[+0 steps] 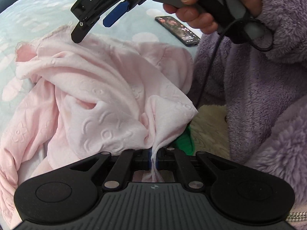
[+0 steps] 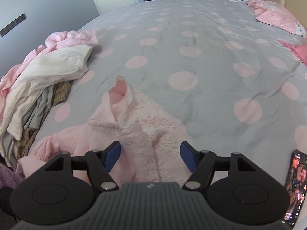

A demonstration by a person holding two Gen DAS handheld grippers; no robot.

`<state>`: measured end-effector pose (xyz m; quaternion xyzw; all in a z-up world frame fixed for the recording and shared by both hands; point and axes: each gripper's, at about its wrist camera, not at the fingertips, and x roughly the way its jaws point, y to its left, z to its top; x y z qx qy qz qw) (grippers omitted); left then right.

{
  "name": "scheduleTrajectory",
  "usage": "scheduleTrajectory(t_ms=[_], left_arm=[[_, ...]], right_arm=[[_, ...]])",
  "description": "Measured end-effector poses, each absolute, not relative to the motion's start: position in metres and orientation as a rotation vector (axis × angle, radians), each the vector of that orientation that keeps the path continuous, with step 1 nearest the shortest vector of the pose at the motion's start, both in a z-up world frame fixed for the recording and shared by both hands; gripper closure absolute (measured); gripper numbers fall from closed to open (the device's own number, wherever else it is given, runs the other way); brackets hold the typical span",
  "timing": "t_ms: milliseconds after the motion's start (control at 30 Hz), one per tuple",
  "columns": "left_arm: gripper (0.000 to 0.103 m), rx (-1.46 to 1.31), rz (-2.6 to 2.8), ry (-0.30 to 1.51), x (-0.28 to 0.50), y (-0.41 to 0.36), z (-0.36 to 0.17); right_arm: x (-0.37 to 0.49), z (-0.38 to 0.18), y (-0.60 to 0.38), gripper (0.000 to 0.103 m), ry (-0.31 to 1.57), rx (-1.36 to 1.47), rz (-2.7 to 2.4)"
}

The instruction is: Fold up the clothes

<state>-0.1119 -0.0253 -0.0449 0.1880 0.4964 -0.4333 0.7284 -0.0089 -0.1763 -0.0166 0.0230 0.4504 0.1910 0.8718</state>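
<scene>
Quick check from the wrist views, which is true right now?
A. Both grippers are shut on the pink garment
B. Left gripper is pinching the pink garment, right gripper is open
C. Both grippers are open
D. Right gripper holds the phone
B: the left gripper is shut on a twisted bit of the pink garment, while the right gripper hangs open above it.

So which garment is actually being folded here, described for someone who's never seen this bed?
On the spotted bedspread, skip the pile of white, grey and pink clothes at its left edge. The one is the pink top lying alone at the near edge, beside the phone. Only it has embossed fabric, and the left claw pinches its corner.
</scene>
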Motion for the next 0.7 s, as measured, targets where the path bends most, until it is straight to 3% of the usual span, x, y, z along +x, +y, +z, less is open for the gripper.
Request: scheduleTrajectory(t_ms=[333,400,467,567,633,700], left_arm=[[0.101,0.411,-0.929,1.089,-0.104,-0.019,-0.045],[0.101,0.422,-0.940,1.088,-0.102,-0.021,-0.046],[0.101,0.438,-0.940,1.087,-0.101,-0.020,-0.046],[0.101,0.444,-0.936,1.082,-0.099,-0.020,-0.044],[0.101,0.443,-0.930,1.081,-0.100,-0.019,-0.043],[0.101,0.438,-0.924,1.076,-0.100,-0.017,-0.040]], right_arm=[[-0.035,-0.018,-0.167,0.033,0.900,-0.108,0.455],[-0.031,-0.021,-0.167,0.040,0.905,-0.103,0.463],[-0.026,-0.025,-0.169,0.064,0.917,-0.080,0.477],[-0.025,-0.026,-0.173,0.084,0.930,-0.045,0.497],[-0.030,-0.022,-0.175,0.093,0.919,-0.051,0.504],[-0.034,-0.016,-0.181,0.095,0.913,-0.054,0.501]])
